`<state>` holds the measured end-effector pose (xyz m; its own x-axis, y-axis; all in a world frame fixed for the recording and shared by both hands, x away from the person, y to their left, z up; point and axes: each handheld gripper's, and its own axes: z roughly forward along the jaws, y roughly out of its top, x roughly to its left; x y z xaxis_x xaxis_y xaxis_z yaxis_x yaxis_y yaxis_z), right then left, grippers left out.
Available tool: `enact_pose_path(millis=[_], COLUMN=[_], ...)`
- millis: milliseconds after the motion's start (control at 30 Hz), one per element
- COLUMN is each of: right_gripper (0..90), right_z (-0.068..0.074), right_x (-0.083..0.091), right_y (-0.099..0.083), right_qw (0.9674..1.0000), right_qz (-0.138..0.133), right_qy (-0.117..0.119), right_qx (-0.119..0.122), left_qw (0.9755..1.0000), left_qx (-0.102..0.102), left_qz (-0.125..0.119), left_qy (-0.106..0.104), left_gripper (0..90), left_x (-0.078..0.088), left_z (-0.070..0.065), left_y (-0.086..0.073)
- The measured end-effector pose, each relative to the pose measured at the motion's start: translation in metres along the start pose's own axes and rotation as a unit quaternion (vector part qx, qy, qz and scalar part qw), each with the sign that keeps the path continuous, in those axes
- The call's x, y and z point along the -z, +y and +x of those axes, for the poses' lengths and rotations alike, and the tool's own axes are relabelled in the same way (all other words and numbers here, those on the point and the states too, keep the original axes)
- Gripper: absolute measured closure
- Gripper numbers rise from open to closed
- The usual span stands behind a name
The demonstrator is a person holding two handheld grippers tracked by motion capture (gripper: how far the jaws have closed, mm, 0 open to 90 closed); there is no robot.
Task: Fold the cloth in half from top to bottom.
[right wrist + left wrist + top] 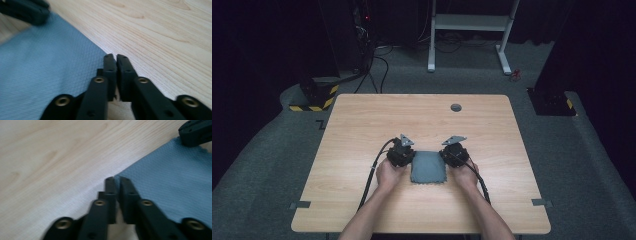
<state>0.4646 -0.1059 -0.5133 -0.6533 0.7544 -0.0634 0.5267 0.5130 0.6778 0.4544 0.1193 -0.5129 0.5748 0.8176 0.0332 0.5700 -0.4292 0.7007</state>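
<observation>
pinching the far corners of the grey cloth [428,167], left gripper [117,180] and right gripper [116,57] are clamped on it; soft, light, floppy, so corner holds probably suit it best.

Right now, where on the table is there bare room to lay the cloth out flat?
The far half of the table, between the grippers and the round grommet, is bare wood. Wide bare strips also run along the table's left and right edges. It is crowded only near the front middle, where the left gripper and right gripper flank the grey cloth.
</observation>
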Motion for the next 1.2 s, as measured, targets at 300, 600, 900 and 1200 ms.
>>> enact_pose_path(millis=[300,600,900,1200], right_gripper=[87.4,89.3,79.8,72.4], right_z=[0.022,0.013,0.029,0.043], right_x=[0.024,0.025,0.045,0.046], right_y=[-0.019,-0.035,-0.047,-0.059], right_qw=[0.9982,0.9985,0.9963,0.9967], right_qz=[-0.036,-0.033,-0.065,-0.05], right_qy=[0.047,0.042,0.057,0.059], right_qx=[0.009,0.002,0.0,0.025], left_qw=[0.997,0.9985,0.9963,0.9969], left_qx=[-0.031,0.004,-0.023,-0.024], left_qz=[-0.029,-0.018,-0.041,-0.047], left_qy=[-0.065,-0.051,-0.072,-0.058], left_gripper=[63.1,59.5,51.3,48.4], left_x=[0.027,0.028,0.047,0.049], left_z=[-0.027,-0.014,-0.038,-0.042], left_y=[-0.017,-0.036,-0.048,-0.066])
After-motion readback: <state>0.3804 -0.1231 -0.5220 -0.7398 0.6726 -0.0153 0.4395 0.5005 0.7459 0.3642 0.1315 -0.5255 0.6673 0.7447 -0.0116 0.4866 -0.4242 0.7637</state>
